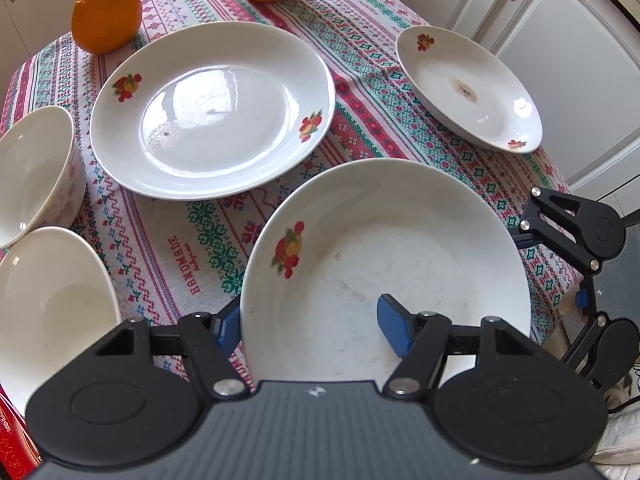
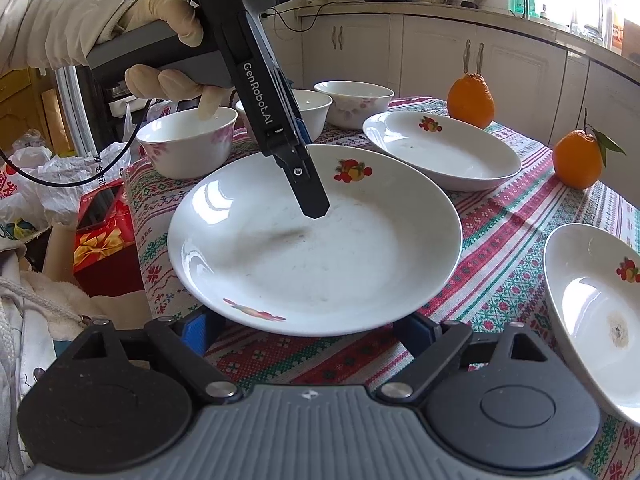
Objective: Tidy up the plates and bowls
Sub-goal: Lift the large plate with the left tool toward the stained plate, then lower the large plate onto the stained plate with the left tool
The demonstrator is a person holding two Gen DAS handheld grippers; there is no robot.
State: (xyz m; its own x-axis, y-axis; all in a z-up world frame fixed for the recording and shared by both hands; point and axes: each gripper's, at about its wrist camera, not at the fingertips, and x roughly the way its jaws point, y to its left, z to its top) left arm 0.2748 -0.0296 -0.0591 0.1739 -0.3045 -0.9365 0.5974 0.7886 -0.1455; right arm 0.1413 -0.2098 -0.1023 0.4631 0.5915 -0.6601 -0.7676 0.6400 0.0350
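My left claw (image 1: 312, 330) grips the rim of the deep white plate with fruit decals (image 1: 384, 264): one blue pad sits inside the dish, the other outside and under its edge. In the right wrist view that claw (image 2: 308, 184) comes down steeply from a gloved hand (image 2: 168, 40) onto the plate's far rim. My right claw (image 2: 308, 328) stands wide, its blue pads either side of the plate's near edge and below it; I cannot tell whether they touch it.

Everything rests on a red, green and white patterned tablecloth (image 1: 352, 92). Beyond the held plate lies a large flat white plate with two fruit decals (image 1: 212, 108), apart from it. Further round, near the table's edge, a smaller white plate with a brown stain (image 1: 468, 88) sits by the white cabinet doors (image 1: 560, 60). On the other side of the held plate stand white bowls with pink flowers (image 2: 188, 144), close together. Two oranges (image 1: 106, 16) sit behind the flat plate. Bare cloth lies between the held plate and the flat one.
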